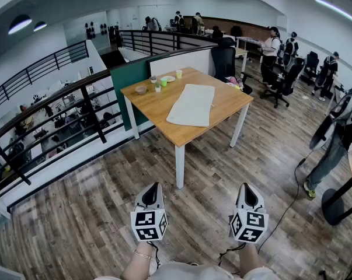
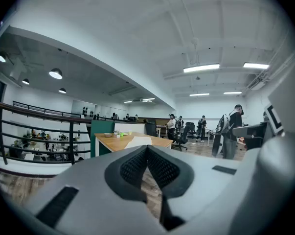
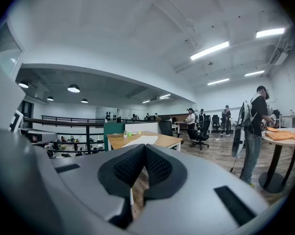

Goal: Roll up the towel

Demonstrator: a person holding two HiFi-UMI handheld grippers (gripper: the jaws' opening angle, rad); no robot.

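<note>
Both grippers, left gripper (image 1: 151, 198) and right gripper (image 1: 246, 200), closed, empty. Towel (image 1: 191, 104) flat on table (image 1: 164, 127), well ahead. Walk closer, approach near short edge squarely.

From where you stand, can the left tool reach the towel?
Probably not yet: the towel lies on the table, far across the floor from the left tool. Nothing blocks the walk.

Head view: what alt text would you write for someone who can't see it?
A white towel lies flat and unrolled on a wooden table some way ahead. At the bottom, the left gripper and right gripper are shut and empty, pointing toward it.
</note>
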